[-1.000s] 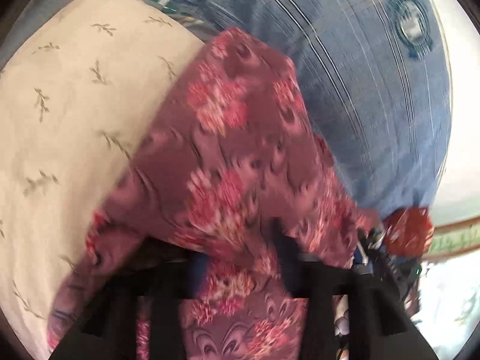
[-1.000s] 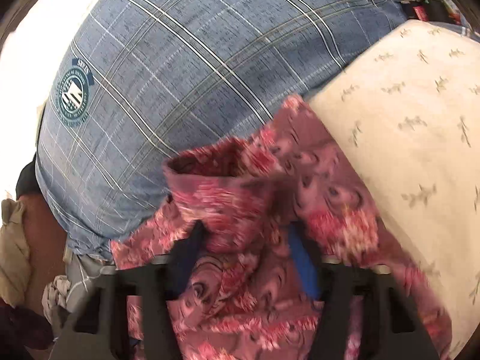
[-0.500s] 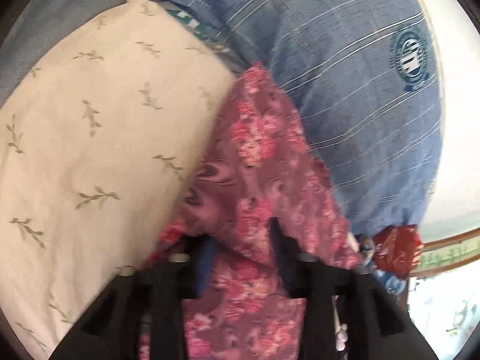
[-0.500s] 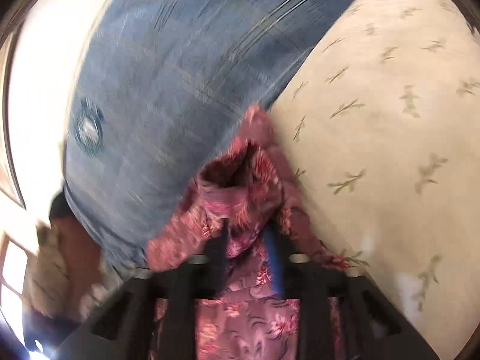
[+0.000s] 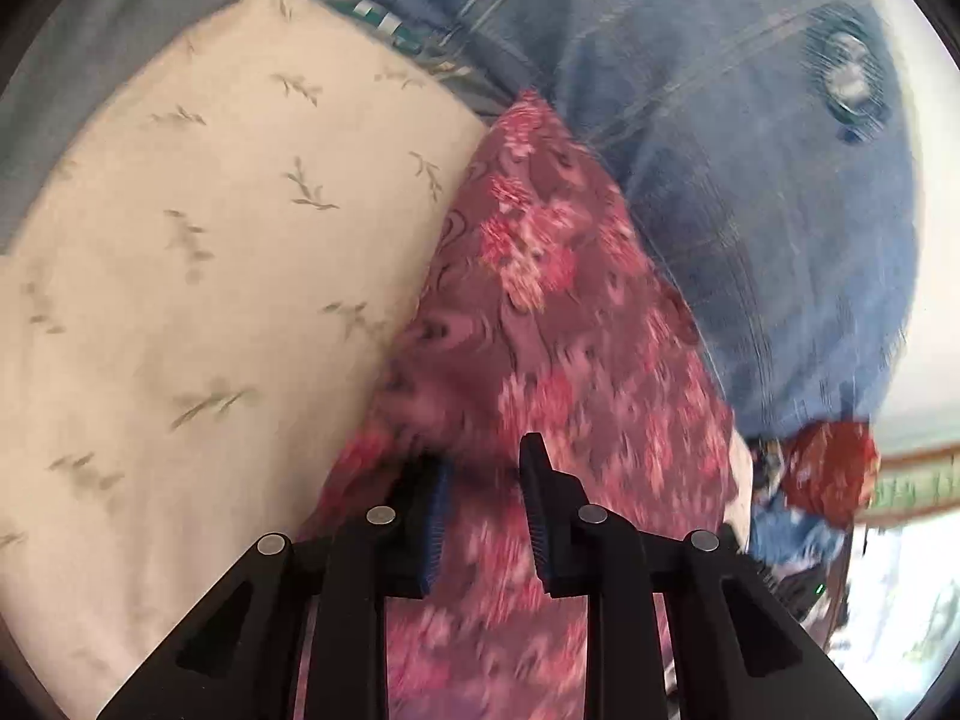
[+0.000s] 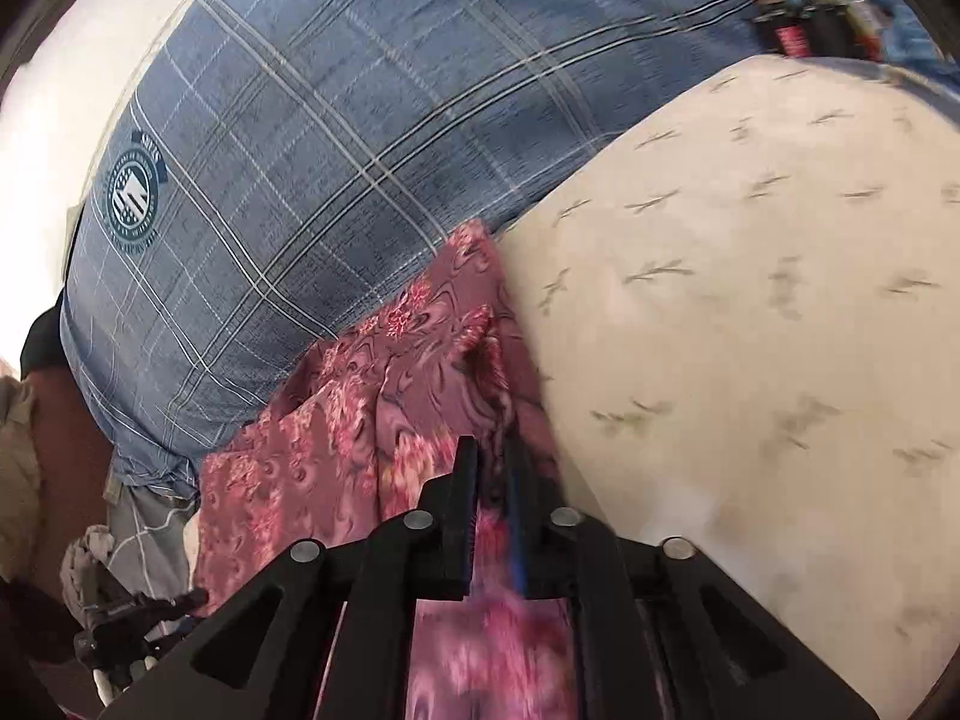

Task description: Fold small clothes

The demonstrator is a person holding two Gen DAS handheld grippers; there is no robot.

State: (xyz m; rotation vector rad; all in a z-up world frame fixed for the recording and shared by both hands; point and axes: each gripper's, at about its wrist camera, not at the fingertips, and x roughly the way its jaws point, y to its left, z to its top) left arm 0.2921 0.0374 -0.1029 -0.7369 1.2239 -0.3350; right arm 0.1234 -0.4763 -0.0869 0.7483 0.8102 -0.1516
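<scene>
A maroon floral garment (image 5: 540, 312) hangs between both grippers, above a cream sheet with a leaf print (image 5: 210, 276). My left gripper (image 5: 483, 468) has its jaws a little apart with the cloth bunched between them. In the right wrist view the same garment (image 6: 384, 420) drapes in folds, and my right gripper (image 6: 489, 456) is shut on its edge, jaws nearly together. The garment's lower part is hidden behind the gripper bodies.
A person in a blue plaid shirt (image 6: 336, 138) with a round logo stands close behind the garment, also in the left wrist view (image 5: 750, 168). The cream sheet (image 6: 750, 330) fills the right. A red object (image 5: 828, 468) sits at the right edge.
Both grippers have drawn the garment taut and narrower. The right gripper's jaws have closed tighter on the cloth. The cream sheet takes up more of both views.
</scene>
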